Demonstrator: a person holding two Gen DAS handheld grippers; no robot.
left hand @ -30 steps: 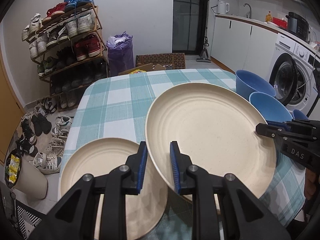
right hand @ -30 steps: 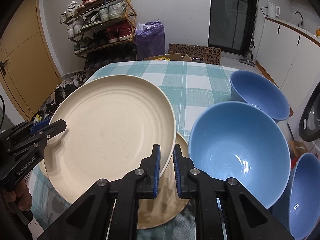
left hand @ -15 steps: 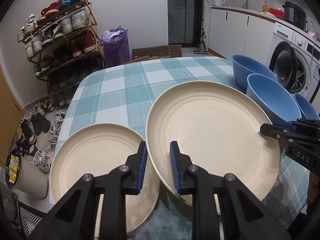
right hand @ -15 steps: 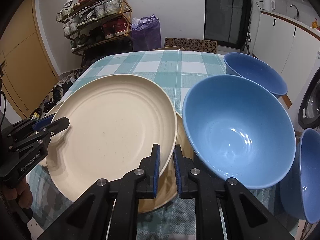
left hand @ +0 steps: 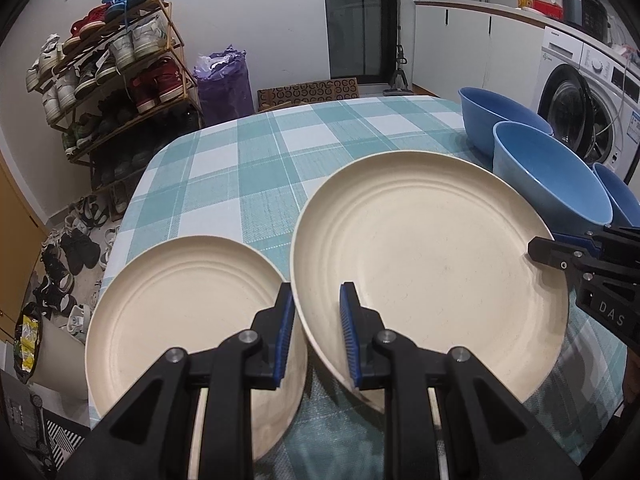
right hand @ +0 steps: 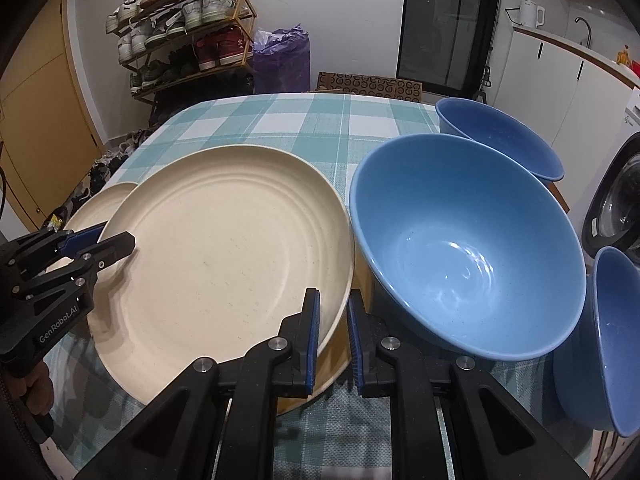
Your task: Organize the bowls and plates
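Observation:
A large cream plate [left hand: 420,272] [right hand: 224,248] hangs tilted just above the checked table [left hand: 260,152]. My left gripper [left hand: 316,332] is shut on its near-left rim and shows in the right wrist view [right hand: 108,240]. My right gripper [right hand: 334,332] is shut on the opposite rim and shows in the left wrist view [left hand: 548,242]. A second cream plate [left hand: 192,320] [right hand: 104,200] lies flat to the left. Another plate [right hand: 340,364] lies in shadow under the held one. Three blue bowls [right hand: 460,248] [right hand: 500,140] [right hand: 608,340] stand along the table's right side.
The nearest blue bowl [left hand: 552,176] sits right beside the held plate's rim. A shoe rack [left hand: 112,64] and purple bag [left hand: 224,84] stand beyond the table's far-left edge. A washing machine [left hand: 580,108] is at the right, a bin [left hand: 44,344] on the floor at the left.
Both grippers have sunk toward the table with the large plate still gripped between them. The bowls and the left plate now sit closer beneath the views.

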